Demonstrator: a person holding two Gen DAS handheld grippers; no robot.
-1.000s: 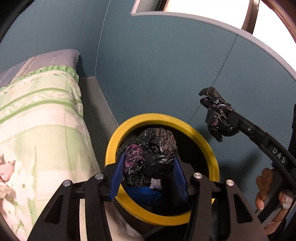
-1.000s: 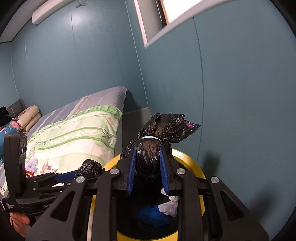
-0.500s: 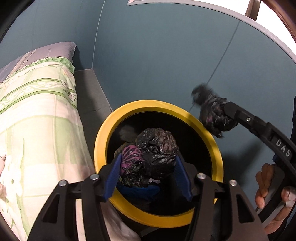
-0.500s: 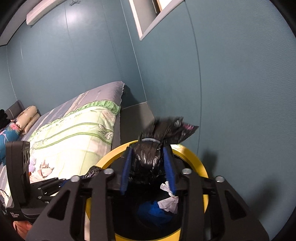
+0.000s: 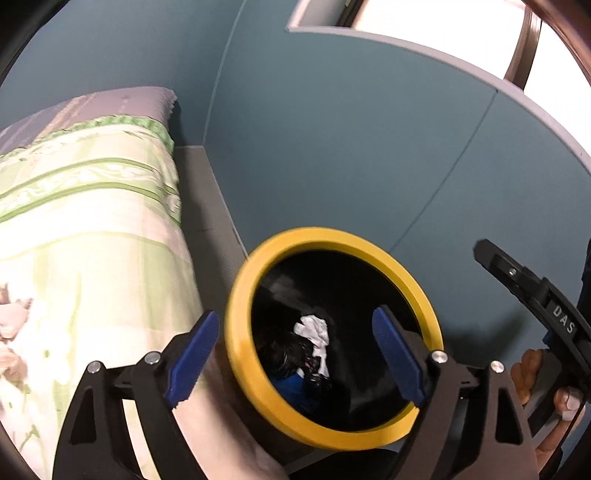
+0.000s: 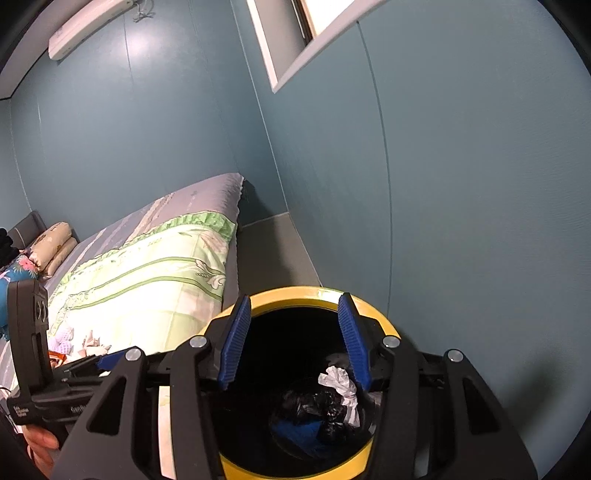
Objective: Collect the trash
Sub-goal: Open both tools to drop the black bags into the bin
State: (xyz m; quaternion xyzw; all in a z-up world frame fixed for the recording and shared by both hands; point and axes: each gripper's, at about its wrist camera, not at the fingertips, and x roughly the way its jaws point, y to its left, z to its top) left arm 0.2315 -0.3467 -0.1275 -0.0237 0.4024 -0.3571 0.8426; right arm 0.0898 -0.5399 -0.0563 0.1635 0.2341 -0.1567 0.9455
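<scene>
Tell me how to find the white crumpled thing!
Look for the round bin with the yellow rim, standing between the bed and the blue wall. Inside lies crumpled white paper, the only bright piece among black bags.

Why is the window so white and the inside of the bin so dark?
Left wrist view: the window is glared out to plain white, and the yellow-rimmed bin looks slightly smeared. Right wrist view: the bin's inside is almost black, only the white paper wad shows clearly.

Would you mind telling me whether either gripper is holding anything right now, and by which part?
Nothing is held: the left gripper and right gripper are both open over the bin; black bags lie inside.
</scene>
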